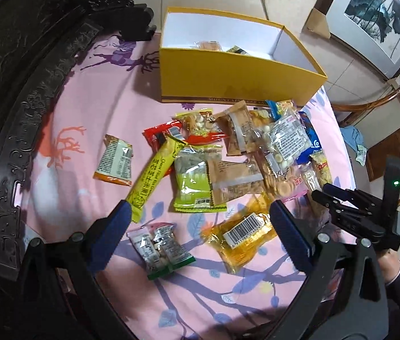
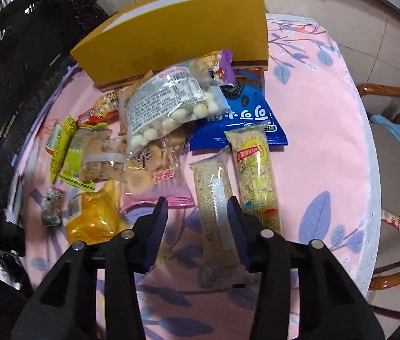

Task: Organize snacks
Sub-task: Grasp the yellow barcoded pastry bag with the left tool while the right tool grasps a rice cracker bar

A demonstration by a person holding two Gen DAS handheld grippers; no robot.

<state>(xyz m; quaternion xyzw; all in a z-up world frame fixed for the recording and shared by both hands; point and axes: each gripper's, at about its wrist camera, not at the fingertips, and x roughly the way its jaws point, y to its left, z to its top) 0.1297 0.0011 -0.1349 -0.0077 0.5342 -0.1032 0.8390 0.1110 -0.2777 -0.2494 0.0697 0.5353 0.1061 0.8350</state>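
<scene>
The right claw (image 2: 197, 206) points down at the desk (image 2: 327, 153), its blue fingers (image 2: 160, 215) partly open on either side of a clear rice bar packet (image 2: 214, 209); the right finger touches or nearly touches the packet's edge, the left one stands apart from it, so nothing is gripped. Just beside it lies a second rice bar with a yellow label (image 2: 256, 175), and behind them a blue cookie bag (image 2: 245, 113) and a clear bag of white balls (image 2: 163, 104). The left claw (image 1: 200, 215) is wide open and holds nothing, above an orange-yellow packet with a barcode (image 1: 239, 235) and a small green-edged packet (image 1: 160, 249). Further away is the snack pile, a long yellow bar (image 1: 154, 178), and the yellow box (image 1: 236, 76) with a few snacks inside
</scene>
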